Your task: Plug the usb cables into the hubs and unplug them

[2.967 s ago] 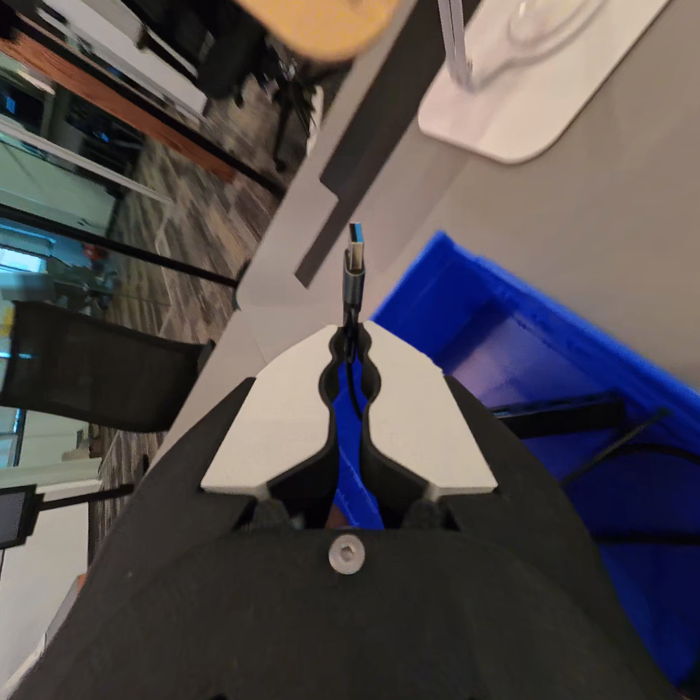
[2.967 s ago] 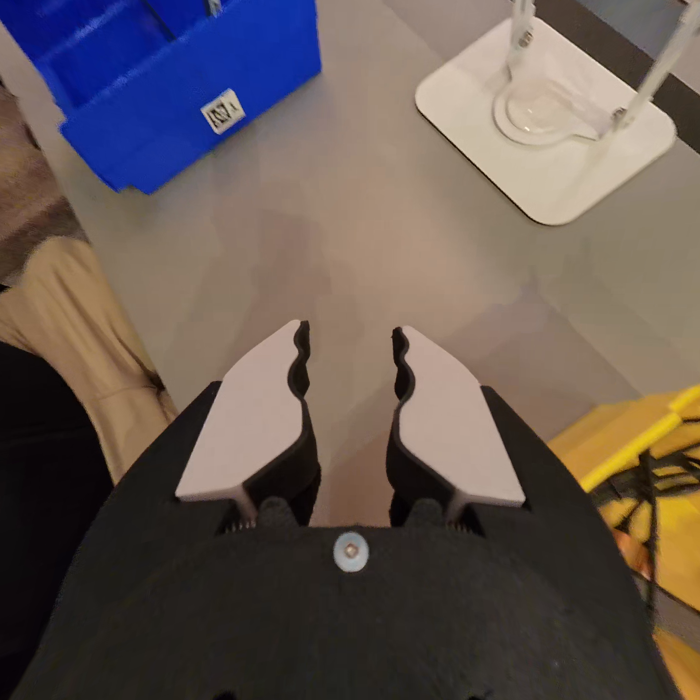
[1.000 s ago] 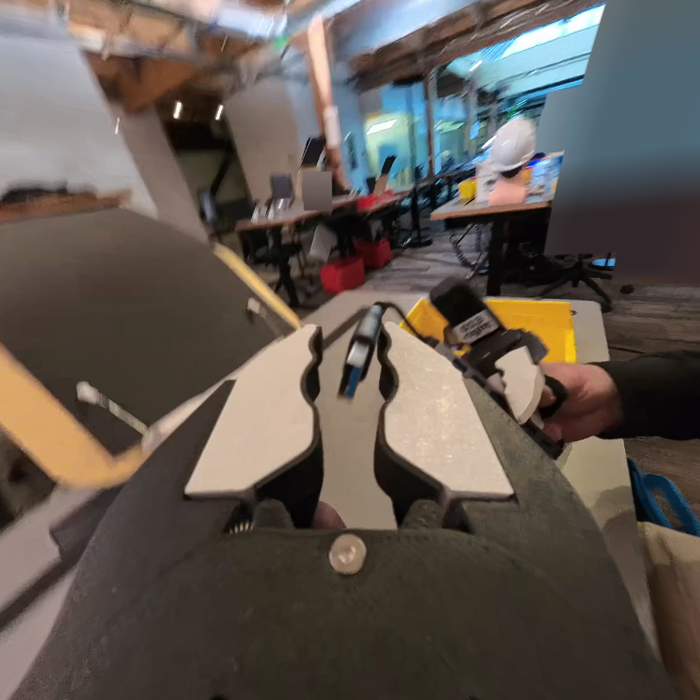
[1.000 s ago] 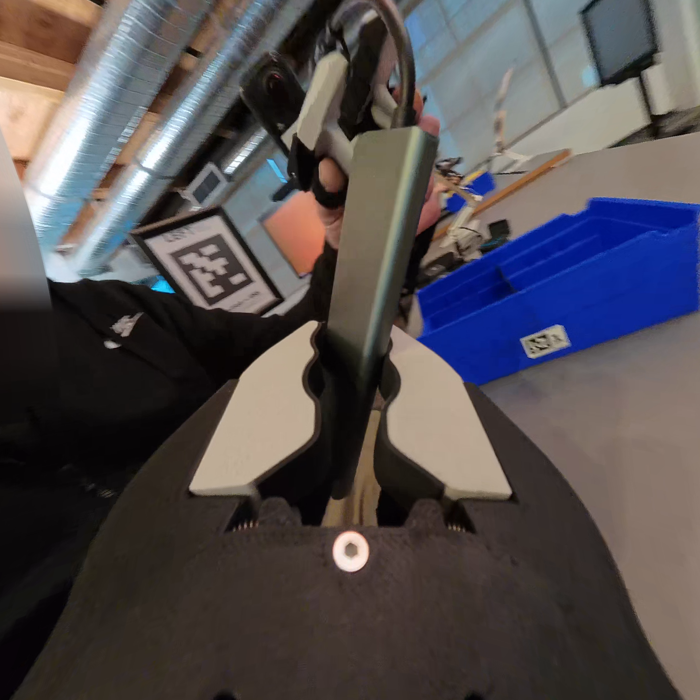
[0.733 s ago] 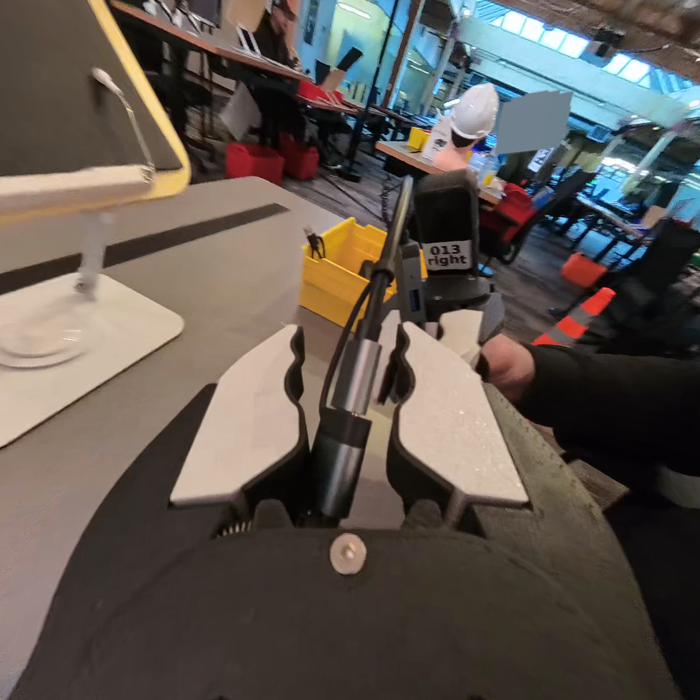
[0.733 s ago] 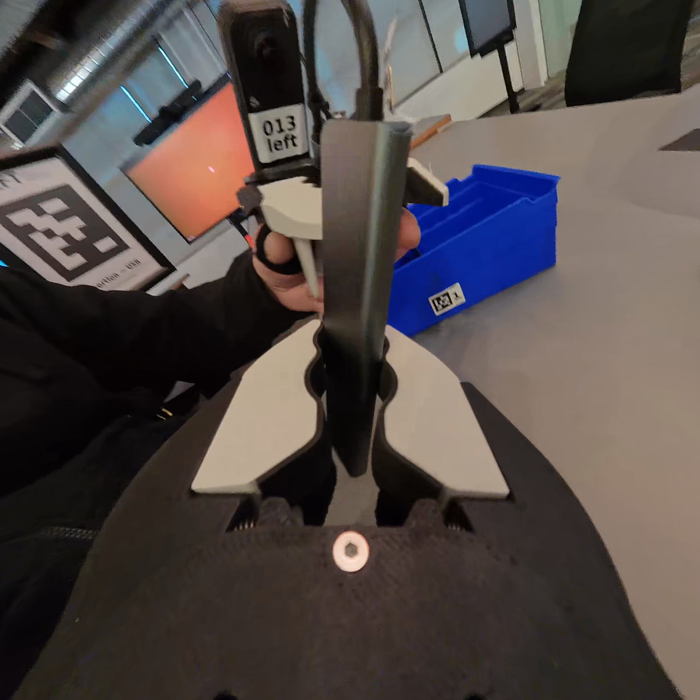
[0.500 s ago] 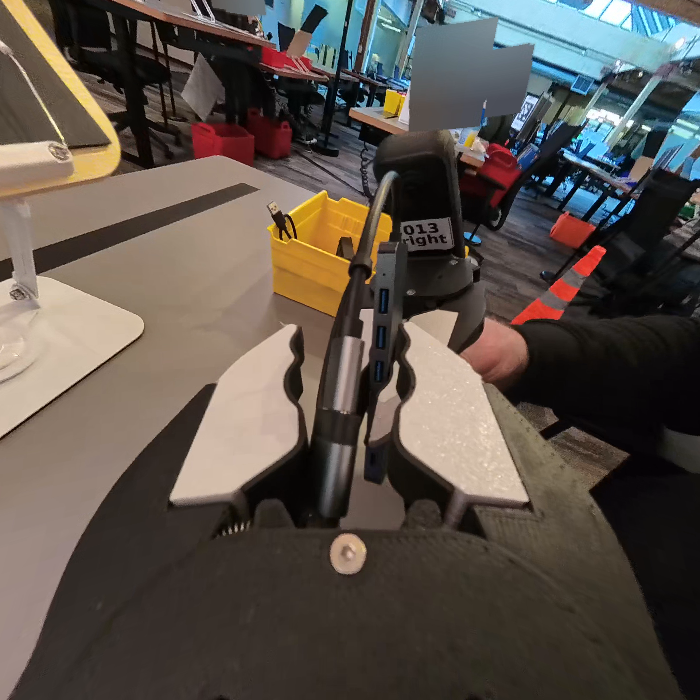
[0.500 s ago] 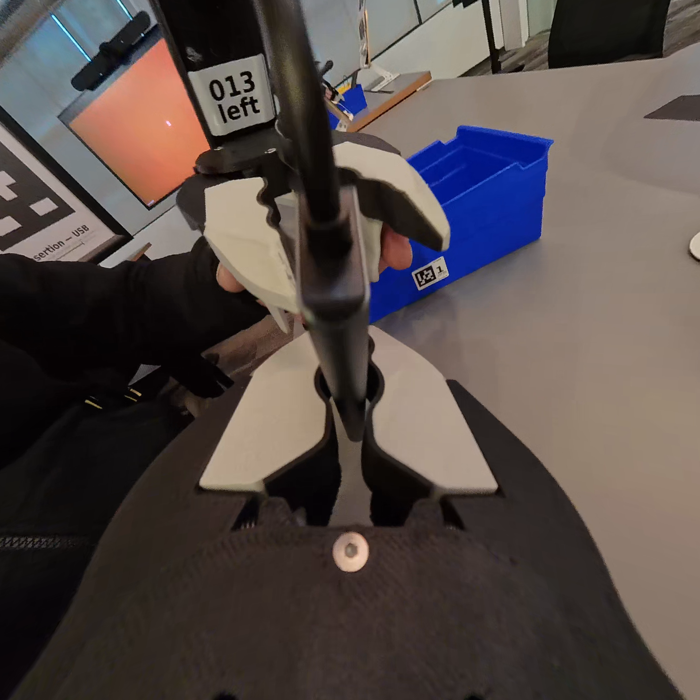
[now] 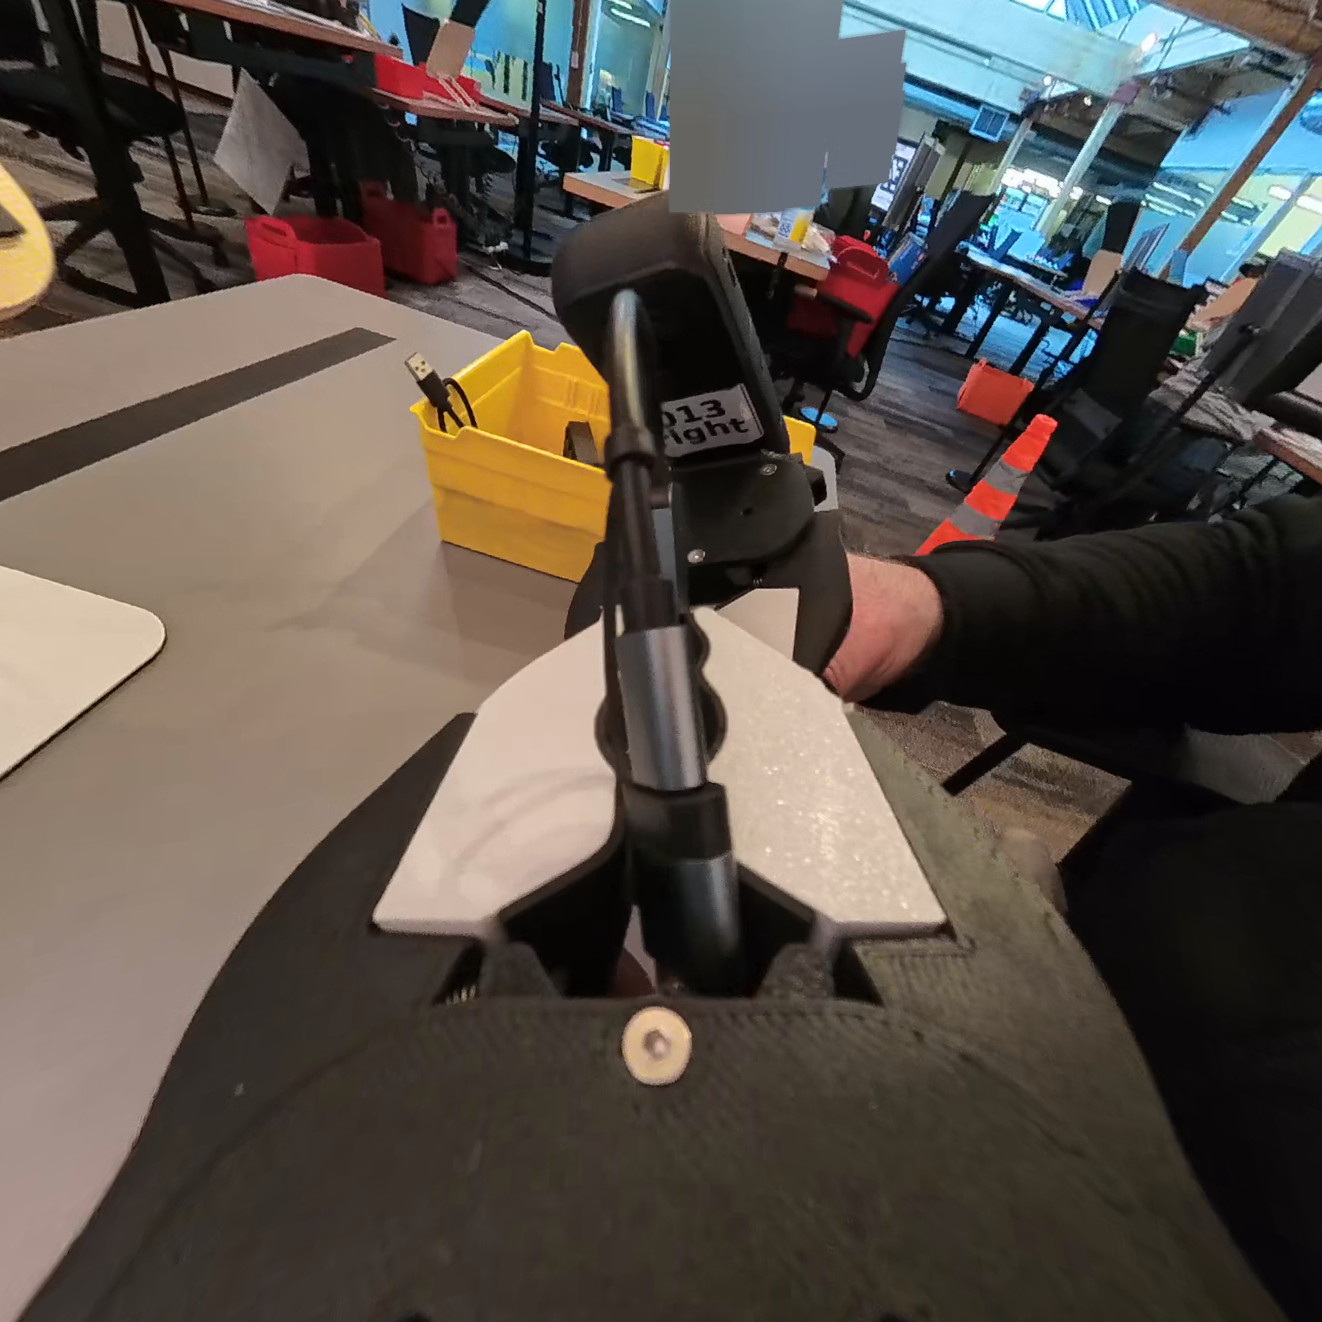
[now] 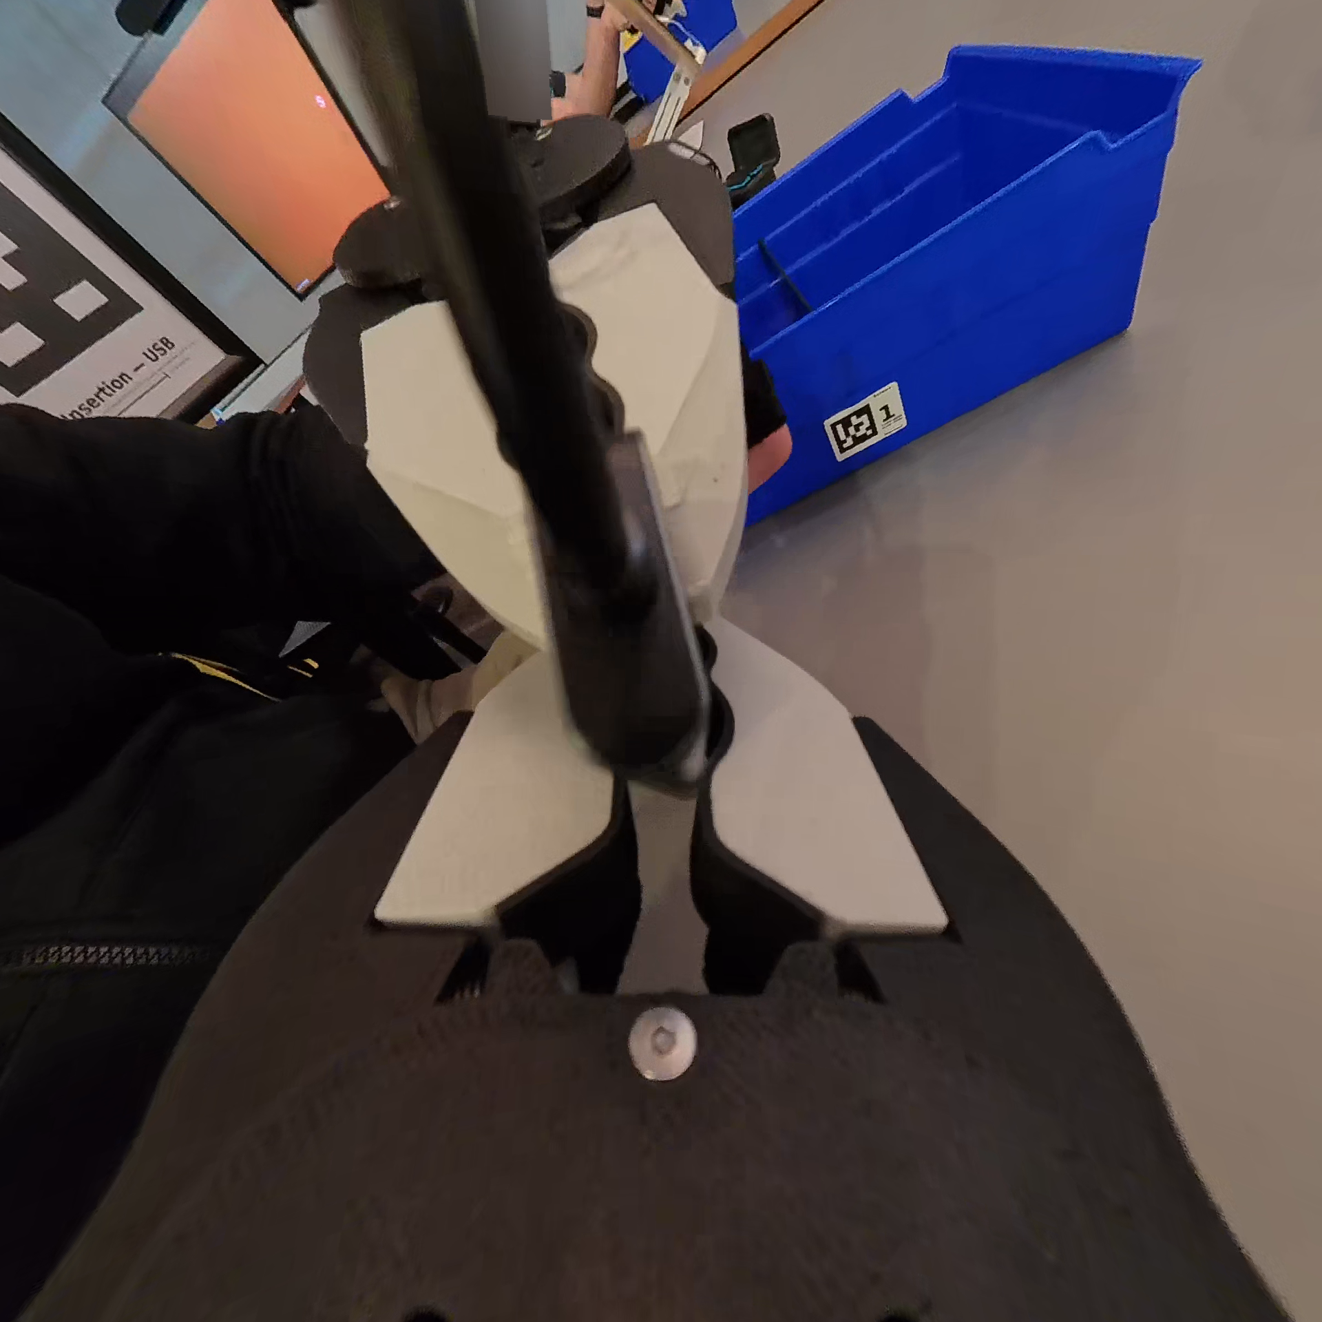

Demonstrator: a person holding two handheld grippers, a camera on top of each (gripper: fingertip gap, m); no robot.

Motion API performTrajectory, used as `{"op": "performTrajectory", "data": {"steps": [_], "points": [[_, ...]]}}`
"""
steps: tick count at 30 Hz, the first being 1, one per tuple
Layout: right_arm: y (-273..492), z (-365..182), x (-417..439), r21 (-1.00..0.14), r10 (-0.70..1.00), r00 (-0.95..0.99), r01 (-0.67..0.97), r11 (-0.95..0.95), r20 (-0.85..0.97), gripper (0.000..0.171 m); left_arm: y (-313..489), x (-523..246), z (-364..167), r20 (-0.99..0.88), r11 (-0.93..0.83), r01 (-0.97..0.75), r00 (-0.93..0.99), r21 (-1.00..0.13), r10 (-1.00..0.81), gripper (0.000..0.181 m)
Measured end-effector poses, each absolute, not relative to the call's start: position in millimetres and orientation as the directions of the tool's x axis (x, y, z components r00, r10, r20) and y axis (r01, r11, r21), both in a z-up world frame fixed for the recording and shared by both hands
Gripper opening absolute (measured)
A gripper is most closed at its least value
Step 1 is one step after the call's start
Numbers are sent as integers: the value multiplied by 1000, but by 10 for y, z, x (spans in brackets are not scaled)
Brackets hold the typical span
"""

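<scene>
Left gripper [image 9: 662, 687] pinching the plug [image 9: 654, 715], right gripper [image 10: 662, 722] pinching the hub [image 10: 629, 644]; possibly jamming through misalignment.

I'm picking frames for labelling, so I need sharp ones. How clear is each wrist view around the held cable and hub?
Left wrist view: the grey metal USB plug and yellow plastic bin are sharp. Right wrist view: the dark slim hub and black cable are motion-blurred; the blue plastic bin is crisper.
</scene>
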State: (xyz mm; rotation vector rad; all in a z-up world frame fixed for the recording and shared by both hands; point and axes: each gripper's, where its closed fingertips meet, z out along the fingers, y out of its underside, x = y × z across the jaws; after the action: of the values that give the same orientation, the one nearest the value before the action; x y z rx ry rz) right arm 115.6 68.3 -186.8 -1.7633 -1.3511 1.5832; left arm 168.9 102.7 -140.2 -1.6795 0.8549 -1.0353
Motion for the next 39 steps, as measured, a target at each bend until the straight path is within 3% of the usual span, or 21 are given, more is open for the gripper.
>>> {"op": "performTrajectory", "data": {"steps": [4, 10, 27, 31, 39], "points": [[693, -1829, 1167, -806, 820, -144, 339, -486, -555, 26, 1092, 1606, -1338, 253, -301, -48, 424, -952, -869, 11], [721, -1750, 1209, -822, 815, -180, 289, -491, -550, 13, 1104, 1523, -1266, 332, -347, 36, 397, -937, -856, 11], [703, -1564, 1287, -796, 755, -252, 210, -568, -605, 10, 1107, 1418, -1171, 423, -386, 173, 384, -906, -821, 12], [795, -1504, 1385, -763, 725, -241, 147, -630, -645, 10, 1122, 1337, -1250, 414, -404, 125, 459, -906, -786, 37], [983, -1520, 1550, -750, 724, -206, 94, -655, -658, 10, 972, 595, -1384, 179, -390, -181, 668, -903, -723, 46]]}}
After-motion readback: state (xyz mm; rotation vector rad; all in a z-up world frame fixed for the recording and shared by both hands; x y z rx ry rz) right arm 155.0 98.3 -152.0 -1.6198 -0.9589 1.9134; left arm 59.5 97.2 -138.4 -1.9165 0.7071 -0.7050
